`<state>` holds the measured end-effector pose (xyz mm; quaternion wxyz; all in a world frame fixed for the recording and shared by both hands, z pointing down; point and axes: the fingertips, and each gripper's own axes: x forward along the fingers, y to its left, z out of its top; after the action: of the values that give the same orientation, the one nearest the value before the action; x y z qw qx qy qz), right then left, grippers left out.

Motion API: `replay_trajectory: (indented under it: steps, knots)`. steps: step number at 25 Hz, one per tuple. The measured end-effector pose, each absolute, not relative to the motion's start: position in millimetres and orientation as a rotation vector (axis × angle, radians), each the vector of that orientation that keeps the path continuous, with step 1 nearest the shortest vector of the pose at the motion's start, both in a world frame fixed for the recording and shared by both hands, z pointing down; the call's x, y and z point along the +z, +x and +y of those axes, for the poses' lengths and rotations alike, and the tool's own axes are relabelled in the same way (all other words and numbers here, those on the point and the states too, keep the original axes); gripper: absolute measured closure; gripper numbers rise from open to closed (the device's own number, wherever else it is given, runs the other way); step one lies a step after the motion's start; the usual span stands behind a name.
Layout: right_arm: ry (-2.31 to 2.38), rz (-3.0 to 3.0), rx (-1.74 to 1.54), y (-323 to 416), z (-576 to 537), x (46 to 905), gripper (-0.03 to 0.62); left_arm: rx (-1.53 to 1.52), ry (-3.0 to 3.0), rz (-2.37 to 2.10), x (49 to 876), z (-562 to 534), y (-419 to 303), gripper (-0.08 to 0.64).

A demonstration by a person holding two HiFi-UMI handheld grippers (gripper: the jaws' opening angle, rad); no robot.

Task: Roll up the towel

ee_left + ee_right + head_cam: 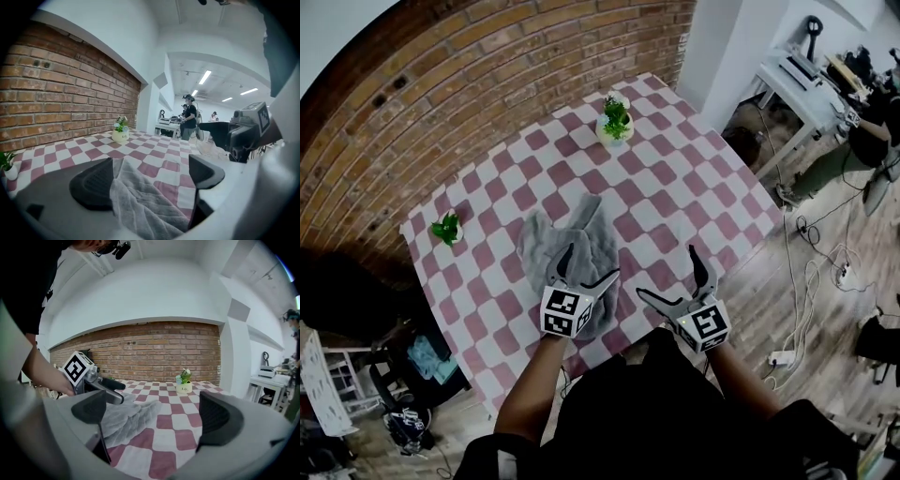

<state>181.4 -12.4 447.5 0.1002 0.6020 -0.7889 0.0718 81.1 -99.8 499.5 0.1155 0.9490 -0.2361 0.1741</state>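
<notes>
A grey towel lies crumpled on the red-and-white checked table, also seen in the left gripper view and the right gripper view. My left gripper hovers over the towel's near edge, jaws wide apart, the cloth under and between them but not pinched. My right gripper stands open to the right of the towel, over bare checked cloth, nothing between its jaws. From the right gripper view, the left gripper sits above the towel.
A white pot with a green plant stands at the table's far side, a smaller potted plant at the left edge. A brick wall runs behind. Cables and a power strip lie on the wooden floor at right.
</notes>
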Motion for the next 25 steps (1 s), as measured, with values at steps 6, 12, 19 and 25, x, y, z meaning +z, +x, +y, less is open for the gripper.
replay_trajectory:
  steps: [6, 12, 19, 25]
  knots:
    - [1.686, -2.372, 0.244, 215.7, -25.1, 467.5, 0.002, 0.708, 2.683, -0.656, 538.8, -151.5, 124.8, 0.094]
    - [1.603, -2.408, 0.281, 255.0, -42.7, 484.4, 0.002, 0.974, 2.537, -0.625, 583.6, -197.5, 156.9, 0.132]
    - [1.566, -2.437, 0.344, 295.1, -50.9, 504.0, 0.002, 1.138, 2.401, -0.614, 626.8, -228.8, 183.8, 0.238]
    - [1.505, -2.481, 0.364, 310.3, -57.7, 509.8, 0.002, 1.25, 2.345, -0.756, 639.9, -229.9, 170.6, 0.48]
